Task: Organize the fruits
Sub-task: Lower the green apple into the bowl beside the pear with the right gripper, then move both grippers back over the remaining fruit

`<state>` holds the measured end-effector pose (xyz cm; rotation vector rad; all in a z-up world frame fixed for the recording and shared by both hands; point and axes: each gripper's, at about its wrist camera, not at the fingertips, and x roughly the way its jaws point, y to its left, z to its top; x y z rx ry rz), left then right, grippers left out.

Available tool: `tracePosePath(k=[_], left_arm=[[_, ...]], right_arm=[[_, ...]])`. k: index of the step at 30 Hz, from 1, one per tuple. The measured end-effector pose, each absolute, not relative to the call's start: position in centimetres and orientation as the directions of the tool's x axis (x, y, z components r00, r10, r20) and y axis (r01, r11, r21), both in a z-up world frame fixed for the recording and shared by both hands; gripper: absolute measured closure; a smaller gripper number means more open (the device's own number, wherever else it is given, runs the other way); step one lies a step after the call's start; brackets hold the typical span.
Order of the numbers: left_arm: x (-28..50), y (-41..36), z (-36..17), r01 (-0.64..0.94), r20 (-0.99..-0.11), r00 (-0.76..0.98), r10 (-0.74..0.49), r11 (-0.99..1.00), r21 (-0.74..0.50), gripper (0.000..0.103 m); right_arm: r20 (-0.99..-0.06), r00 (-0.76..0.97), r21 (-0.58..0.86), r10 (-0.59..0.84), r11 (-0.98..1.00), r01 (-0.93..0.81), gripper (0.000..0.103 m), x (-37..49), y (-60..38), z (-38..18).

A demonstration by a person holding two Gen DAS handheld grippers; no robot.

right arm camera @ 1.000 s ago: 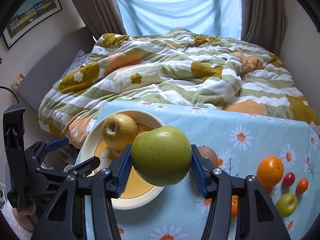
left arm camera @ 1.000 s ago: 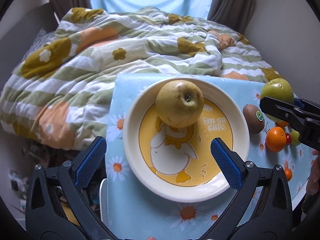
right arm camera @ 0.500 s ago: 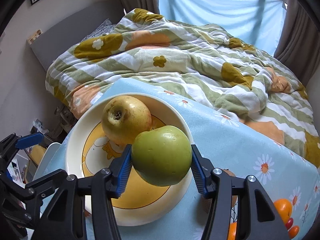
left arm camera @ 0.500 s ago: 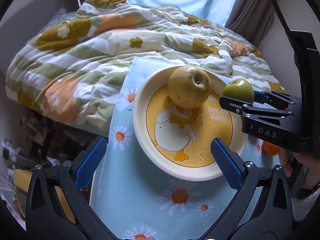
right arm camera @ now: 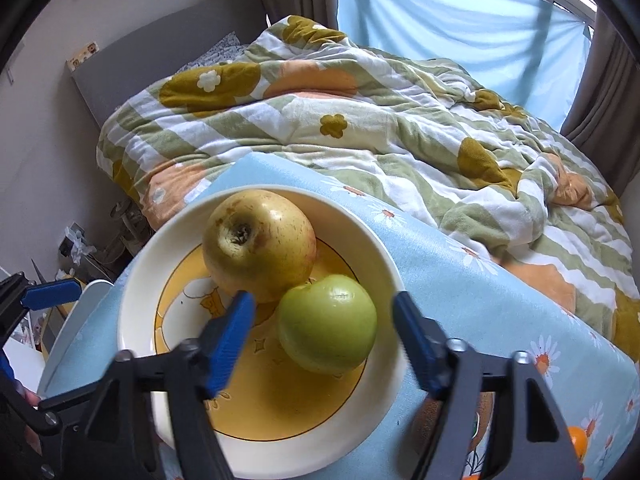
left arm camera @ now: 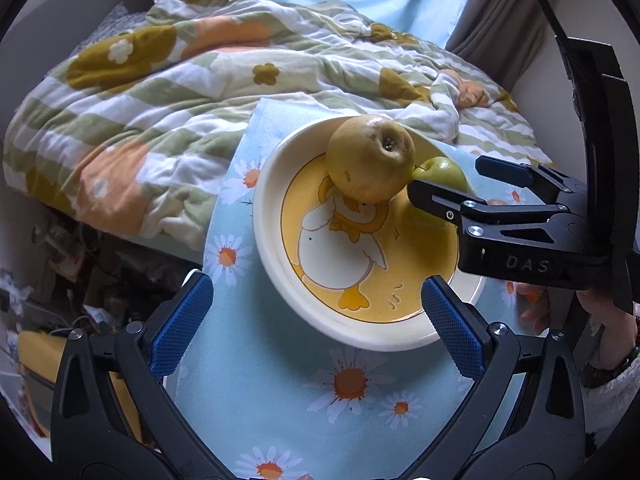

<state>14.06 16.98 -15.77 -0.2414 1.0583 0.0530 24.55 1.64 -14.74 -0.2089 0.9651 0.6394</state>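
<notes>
Green apple (right arm camera: 327, 323) now sits released in the duck-print bowl (right arm camera: 384, 264) near the tablecloth's bedside edge, touching the yellow apple (right arm camera: 259, 245), the right gripper (right arm camera: 322, 338) newly spread around it, the left gripper (left arm camera: 316, 322) open, empty.

The plate (right arm camera: 384, 264) is cream-white with a yellow centre that carries a white duck with an orange foot, and in it lie a yellow-gold apple (right arm camera: 260, 246) with reddish speckles and a plain light green apple (right arm camera: 328, 328). The tablecloth (left arm camera: 280, 408) is pale blue with white daisies that have orange hearts, and the blanket (right arm camera: 360, 128) behind it has green and white stripes with mustard and orange patches and small flowers. Both the left gripper (left arm camera: 316, 322) and the right gripper (right arm camera: 324, 344) are black with blue pads, and an orange fruit (right arm camera: 576, 438) shows at the lower right edge.
</notes>
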Motion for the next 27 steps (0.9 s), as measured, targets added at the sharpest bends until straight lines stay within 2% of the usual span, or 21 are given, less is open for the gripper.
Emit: tracePosePath(k=[1, 14, 27], left_arm=[[14.0, 16.9, -15.7, -0.155, -0.868, 0.491, -0.074, 0.973, -0.171, 0.0], [12.3, 17.2, -12.7, -0.072, -0.863, 0.501, -0.062, 0.991, -0.113, 0.0], [12.5, 18.1, -6.9, 0.08, -0.787, 0.61, -0.087, 0.996, -0.047, 0.0]], right_arm=[[-0.807, 0.412, 0.121, 0.424, 0.8, -0.588, 0.001, 24.4, 1.5, -14.5], [-0.803, 0.45, 0.128, 0.391, 0.851, -0.51, 0.001, 22.1, 0.1, -11.0], [-0.777, 0.565, 0.098, 0.277, 0.94, -0.326, 0.001, 17.8, -2.9, -4.8]])
